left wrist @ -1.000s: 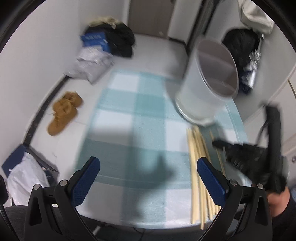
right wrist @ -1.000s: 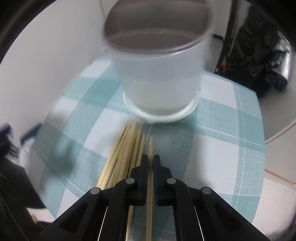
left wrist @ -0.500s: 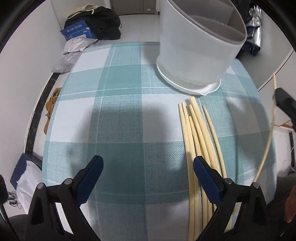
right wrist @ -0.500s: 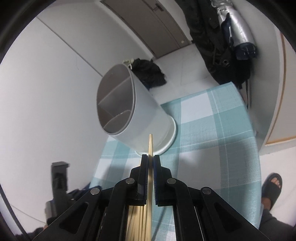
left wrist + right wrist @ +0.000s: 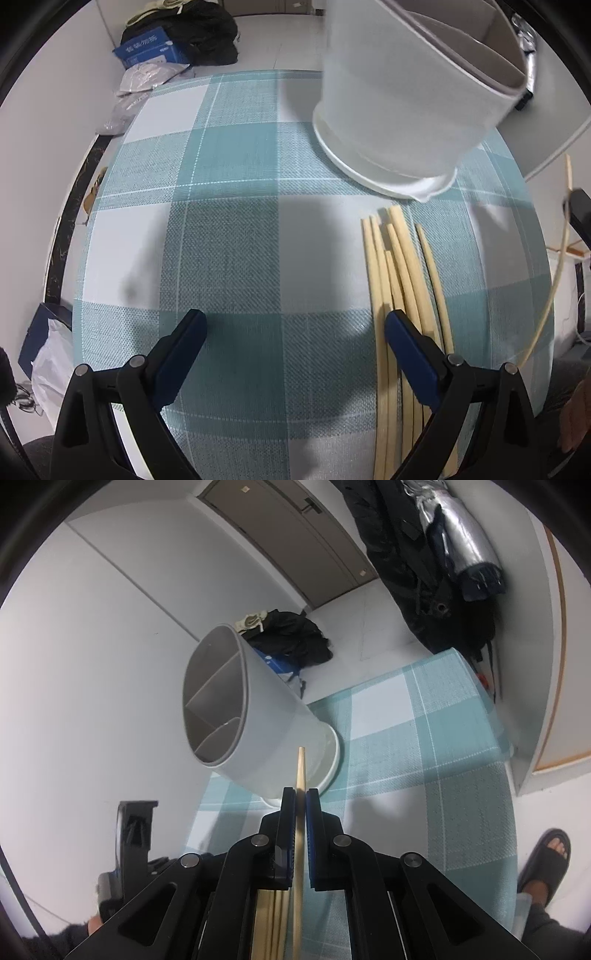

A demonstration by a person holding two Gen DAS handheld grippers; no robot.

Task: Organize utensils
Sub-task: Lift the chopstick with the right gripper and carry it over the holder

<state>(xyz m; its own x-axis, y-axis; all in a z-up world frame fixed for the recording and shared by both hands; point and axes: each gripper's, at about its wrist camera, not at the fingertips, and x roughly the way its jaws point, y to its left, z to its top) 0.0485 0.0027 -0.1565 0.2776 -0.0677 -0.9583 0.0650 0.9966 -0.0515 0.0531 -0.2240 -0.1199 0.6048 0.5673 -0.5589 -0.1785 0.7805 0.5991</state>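
One chopstick [image 5: 301, 775] is up off the worktop; several more chopsticks [image 5: 400, 266] lie bundled lengthwise on the cloth [image 5: 229, 229] toward the worktop's right edge, their tips just short of the holder.

Starting at the left, the left gripper [image 5: 295, 328] hovers low over the checked cloth with its jaws spread wide and nothing between them, its right jaw just above the near ends of the loose sticks.

The white divided utensil holder [image 5: 258, 716] stands near the far right corner.

The right gripper [image 5: 300, 797] has its jaws pinched on the single chopstick, whose tip juts forward past them toward the holder.

These look like pale bamboo: very light, stiff and thin, likely to pivot or slide in a pinch. A grip near mid-length, square across the stick, should steady it best.

The woven cloth should stop the loose ones rolling.

Around the worktop are a pale floor, a blue box [image 5: 147, 48] beside dark bags at the left, a door [image 5: 295, 535], hanging coats and a sandalled foot [image 5: 546, 860].
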